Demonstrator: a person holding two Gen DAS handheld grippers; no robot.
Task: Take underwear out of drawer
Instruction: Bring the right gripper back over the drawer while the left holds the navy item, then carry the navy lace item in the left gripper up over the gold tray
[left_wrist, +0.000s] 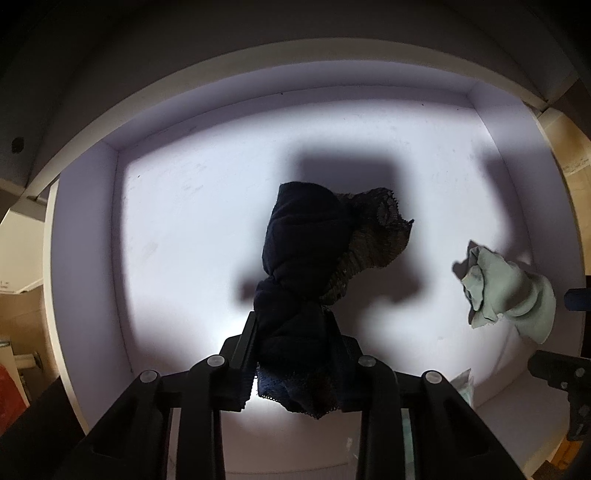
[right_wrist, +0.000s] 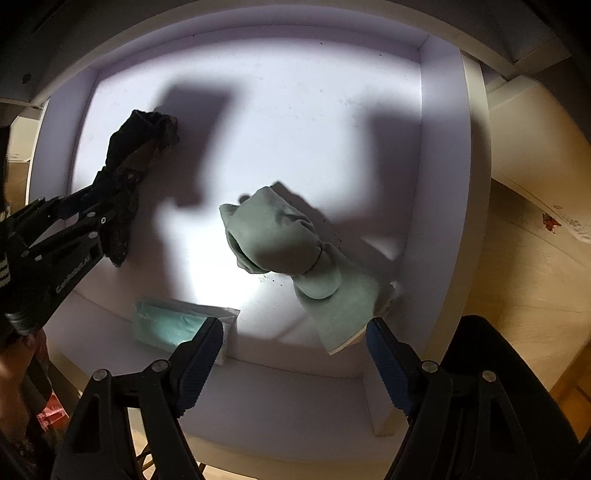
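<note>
Left hand-held gripper (left_wrist: 295, 354) clamps dark underwear (left_wrist: 306, 258), fingertips hidden.

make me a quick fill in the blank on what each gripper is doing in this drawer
1. The left gripper is shut on the ____ lace-trimmed underwear.
2. The right gripper has its jaws ____, with nothing gripped.
3. The pale green garment lies on the floor of the white ____.
4. A teal packet lies against the drawer wall nearest the ____ gripper.

Missing words: dark; open; drawer; right
</note>
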